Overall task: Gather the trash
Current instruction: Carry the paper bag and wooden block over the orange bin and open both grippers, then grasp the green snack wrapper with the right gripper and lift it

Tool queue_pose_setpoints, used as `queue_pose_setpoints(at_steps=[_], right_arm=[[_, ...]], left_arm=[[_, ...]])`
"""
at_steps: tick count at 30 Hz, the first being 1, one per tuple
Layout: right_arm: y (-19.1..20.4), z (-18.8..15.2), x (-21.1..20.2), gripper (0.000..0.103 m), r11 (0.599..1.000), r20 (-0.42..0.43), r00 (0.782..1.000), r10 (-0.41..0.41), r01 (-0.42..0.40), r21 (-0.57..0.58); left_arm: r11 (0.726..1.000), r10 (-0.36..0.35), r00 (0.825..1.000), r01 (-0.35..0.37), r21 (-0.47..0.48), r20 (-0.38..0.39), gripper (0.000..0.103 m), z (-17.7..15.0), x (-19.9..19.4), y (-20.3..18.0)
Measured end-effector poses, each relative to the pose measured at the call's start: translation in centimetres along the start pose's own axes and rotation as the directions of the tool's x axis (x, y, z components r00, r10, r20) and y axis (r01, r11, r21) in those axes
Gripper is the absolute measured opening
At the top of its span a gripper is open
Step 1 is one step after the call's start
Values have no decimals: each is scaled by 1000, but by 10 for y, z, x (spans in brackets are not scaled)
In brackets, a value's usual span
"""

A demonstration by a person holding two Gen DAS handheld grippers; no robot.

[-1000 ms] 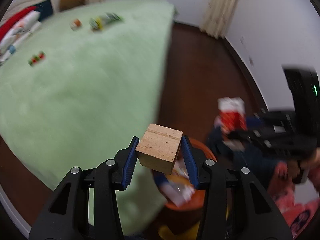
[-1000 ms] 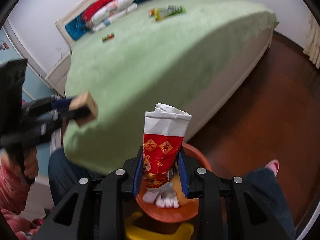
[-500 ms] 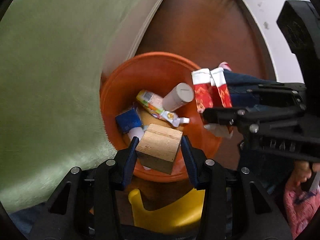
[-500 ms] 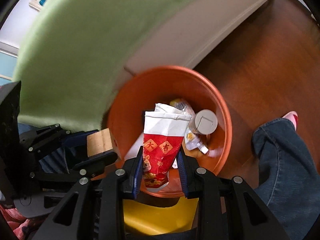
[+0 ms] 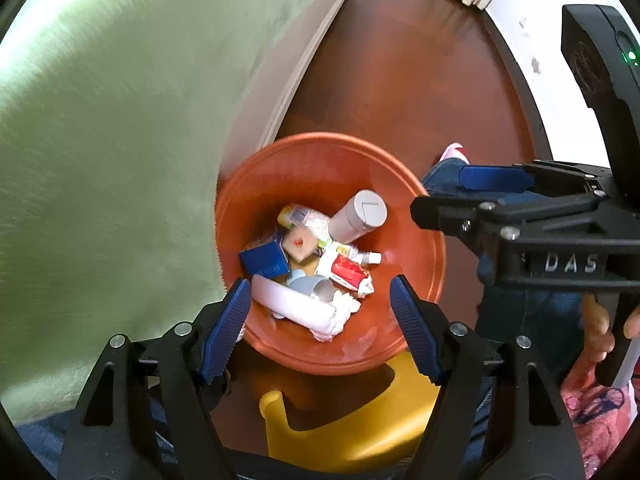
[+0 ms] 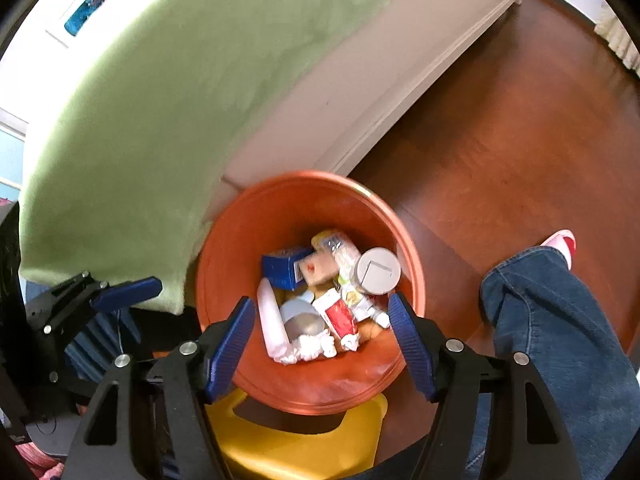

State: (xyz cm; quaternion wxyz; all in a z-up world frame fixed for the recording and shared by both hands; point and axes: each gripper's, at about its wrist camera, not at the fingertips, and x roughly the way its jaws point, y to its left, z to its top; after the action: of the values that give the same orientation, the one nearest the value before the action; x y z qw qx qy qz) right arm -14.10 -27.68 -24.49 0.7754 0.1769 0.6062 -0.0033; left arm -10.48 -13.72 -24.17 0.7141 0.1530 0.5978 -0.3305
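Between the blue pads of the left gripper (image 5: 320, 320) nothing was held; the jaws were opening, spread wide above the orange bin (image 5: 424, 256). The right gripper (image 6: 322, 336) was likewise being opened over the same bin, with nothing between its pads.

Inside the bin the collected trash was seen in a heap: the wooden block (image 5: 298, 245), lying among the other pieces beside a blue carton (image 5: 265, 261), and the red-and-white paper packet (image 5: 346, 273), lying just beside the block. A grey capped cylinder (image 5: 360, 216), a white tube (image 5: 294, 305) and crumpled white paper (image 5: 338, 318) were also lying there. What lay underneath the heap was hidden, and the print on the small packages could not be made out.

Both grippers were pointed steeply down into the bin. In the left wrist view the right gripper was seen from the side, at the right of the bin, with part of a hand (image 5: 600, 328) on its handle cut off by the frame edge. A leg in blue jeans (image 6: 560, 320) was seen right of the bin.

The bin stood on a dark wooden floor (image 6: 520, 120), close against a bed with a green cover (image 6: 180, 80). A yellow object (image 6: 304, 448) lay just below the bin, partly hidden by its rim and the gripper bodies.
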Motion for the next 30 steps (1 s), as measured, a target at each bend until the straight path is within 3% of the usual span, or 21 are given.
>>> queue_pose_setpoints(at_steps=[9, 14, 20, 26, 30], right_arm=[[10, 2, -44, 69, 1000, 98, 995, 15, -15, -9], [21, 4, -75, 72, 999, 166, 986, 17, -11, -37], [37, 10, -116, 73, 998, 249, 968, 34, -19, -64], [54, 17, -145, 77, 993, 302, 952, 56, -22, -115], [64, 36, -171, 81, 988, 375, 925, 57, 1, -154]], left_arm=[[1000, 21, 994, -22, 9, 108, 78, -1, -43, -7], [998, 53, 981, -55, 5, 185, 79, -6, -74, -7], [996, 87, 957, -87, -10, 278, 82, -8, -111, -3], [994, 110, 921, -109, -24, 373, 87, -2, -150, 3], [992, 127, 903, -114, -56, 411, 89, 11, -168, 16]])
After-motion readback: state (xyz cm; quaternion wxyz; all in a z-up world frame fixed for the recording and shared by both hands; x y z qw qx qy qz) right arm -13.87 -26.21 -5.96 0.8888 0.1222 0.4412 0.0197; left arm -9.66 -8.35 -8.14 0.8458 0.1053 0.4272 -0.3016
